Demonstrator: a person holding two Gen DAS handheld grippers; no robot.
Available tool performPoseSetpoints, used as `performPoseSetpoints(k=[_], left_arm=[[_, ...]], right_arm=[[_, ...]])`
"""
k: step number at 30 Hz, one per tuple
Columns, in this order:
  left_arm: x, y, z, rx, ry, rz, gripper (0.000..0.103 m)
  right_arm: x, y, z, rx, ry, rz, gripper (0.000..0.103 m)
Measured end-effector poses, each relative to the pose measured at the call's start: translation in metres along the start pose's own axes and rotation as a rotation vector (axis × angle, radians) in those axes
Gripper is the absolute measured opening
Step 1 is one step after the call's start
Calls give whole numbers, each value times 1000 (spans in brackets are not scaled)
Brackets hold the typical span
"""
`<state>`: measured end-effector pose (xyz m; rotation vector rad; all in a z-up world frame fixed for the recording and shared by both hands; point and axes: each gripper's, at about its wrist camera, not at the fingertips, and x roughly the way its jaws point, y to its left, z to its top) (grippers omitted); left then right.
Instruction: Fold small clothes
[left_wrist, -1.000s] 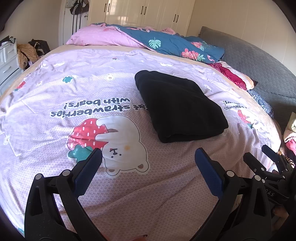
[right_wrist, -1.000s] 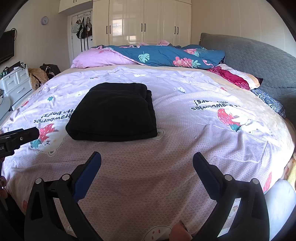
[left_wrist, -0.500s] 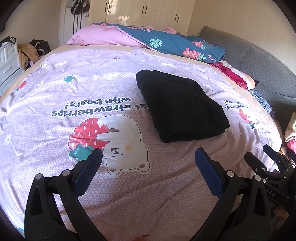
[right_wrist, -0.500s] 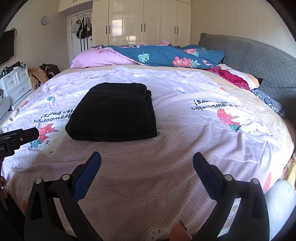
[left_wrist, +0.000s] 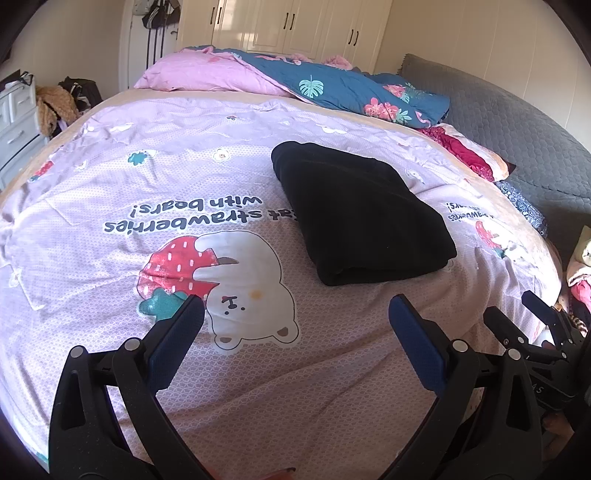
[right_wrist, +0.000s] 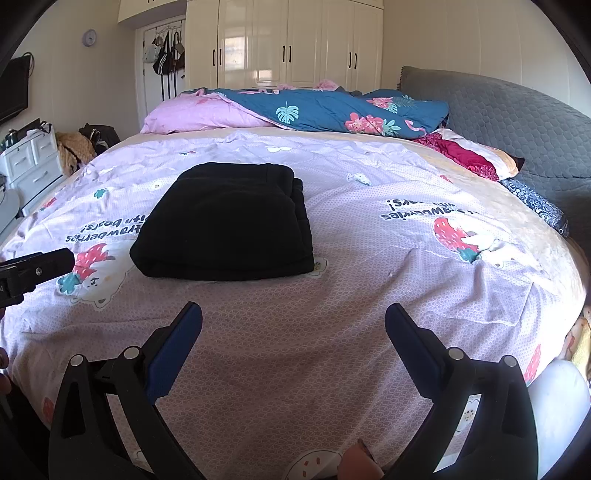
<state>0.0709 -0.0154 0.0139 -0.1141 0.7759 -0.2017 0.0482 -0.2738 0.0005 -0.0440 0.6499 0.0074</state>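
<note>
On the bed, at about 12 o'clock from my right gripper (right_wrist: 293, 325) and nearer 1 o'clock from my left gripper (left_wrist: 295, 317), lies the black garment (right_wrist: 225, 225), already folded into a thick rectangular bundle on the lilac bear-print bedspread (right_wrist: 369, 258). Both sets of jaws stand released, spread wide with nothing between them, and both hang near the foot of the bed, apart from the cloth. I judge the bundle to be soft, light and limp, with a matte, fleecy look that should not slip in the pads. Its rounded fold faces me; stacked layer edges show along its right side, at 1 o'clock in the right view. For any further fold or a lift, I would pinch through all layers at the two near corners, one per gripper, since a shallow grip on the top layer alone could peel the bundle open.
</note>
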Motion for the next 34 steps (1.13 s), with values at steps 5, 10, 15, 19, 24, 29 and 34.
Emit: performPoseSetpoints(k=[5,10,15,19,24,29,34], left_arm=[[-1,0,1,1,-1,1,94],[1,-2,0,4,9,9,94],[5,-3,0,4,31,8,94],[5,1,0,-4,30,4,94],[0,24,8,-54,17,33,94],[-13,129,35,-236,3,183,94],[-20,276,43,-387,19,490,94]], right_arm=[[1,0,0,0,0,0,99],[1,-1,0,0,0,-3,99],[2,-2,-1,7,1,-11,99],[-2,-12,0,52,-15,-23,99],[-15,-64,4,185,-55,-128,99],[-34,-209,-21,433,-62,-486,99],[-52,-383,-104,763,142,-834,99]])
